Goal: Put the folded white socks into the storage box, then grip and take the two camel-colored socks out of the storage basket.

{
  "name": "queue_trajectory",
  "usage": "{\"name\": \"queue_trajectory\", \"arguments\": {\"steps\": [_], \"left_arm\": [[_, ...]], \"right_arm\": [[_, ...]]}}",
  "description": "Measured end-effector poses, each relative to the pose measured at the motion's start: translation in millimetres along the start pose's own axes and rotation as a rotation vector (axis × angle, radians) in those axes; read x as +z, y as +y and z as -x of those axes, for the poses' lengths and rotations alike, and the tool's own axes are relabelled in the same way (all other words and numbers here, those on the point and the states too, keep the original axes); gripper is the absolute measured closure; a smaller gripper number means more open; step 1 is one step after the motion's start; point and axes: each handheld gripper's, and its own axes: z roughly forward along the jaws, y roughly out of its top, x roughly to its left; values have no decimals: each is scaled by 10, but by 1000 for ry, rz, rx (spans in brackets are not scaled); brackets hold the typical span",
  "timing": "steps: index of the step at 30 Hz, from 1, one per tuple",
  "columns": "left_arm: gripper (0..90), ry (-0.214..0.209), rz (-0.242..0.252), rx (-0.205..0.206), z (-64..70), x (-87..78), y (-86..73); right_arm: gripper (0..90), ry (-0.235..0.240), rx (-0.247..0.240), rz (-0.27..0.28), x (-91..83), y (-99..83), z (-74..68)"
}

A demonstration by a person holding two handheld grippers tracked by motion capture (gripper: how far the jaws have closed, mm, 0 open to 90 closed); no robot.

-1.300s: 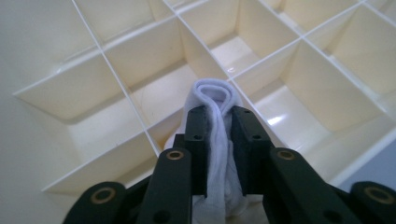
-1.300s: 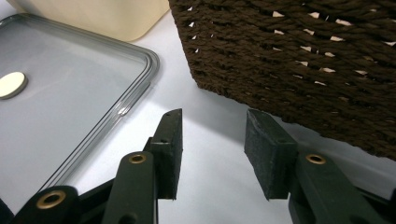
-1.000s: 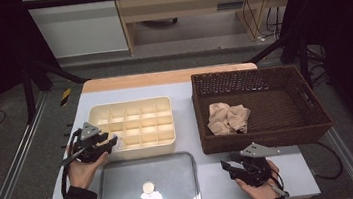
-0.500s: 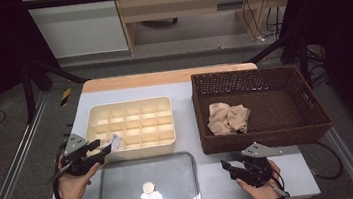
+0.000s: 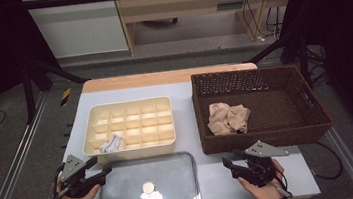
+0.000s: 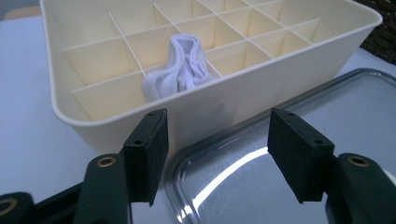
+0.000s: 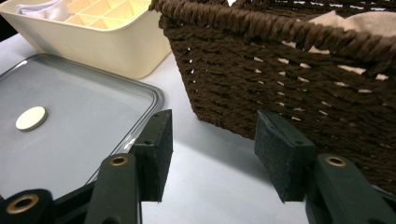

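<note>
Near the cream plastic divided tray, white rolled sock sits in a front compartment; left gripper and right gripper fingers both apart, empty.

A shiny grey tray lies at the near edge of the white bench, with a small pale round disc on it. The far edge of the bench is a wooden strip. Behind it, on the floor, stands a wooden shelf, with hanging cables to its right. A yellow-black object lies left of the bench.
</note>
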Motion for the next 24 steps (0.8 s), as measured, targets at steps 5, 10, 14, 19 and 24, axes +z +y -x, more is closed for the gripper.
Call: {"name": "queue_trajectory", "arguments": {"steps": [5,10,14,19,24], "left_arm": [[349,3,4,-13,6,-13,-111],[334,-2,13,-16,4,-29,-182],[328,-9,0,-13,13,6,-226],[324,3,-20,-2,39,51,-263],[320,2,-32,0,44,83,-277]], "right_arm": [[472,-7,1,13,-27,64,10],[470,-15,-3,47,-89,169,22],[467,-32,-9,66,-120,274,33],[450,-42,1,83,-125,386,78],[428,-58,-4,105,-97,524,118]]}}
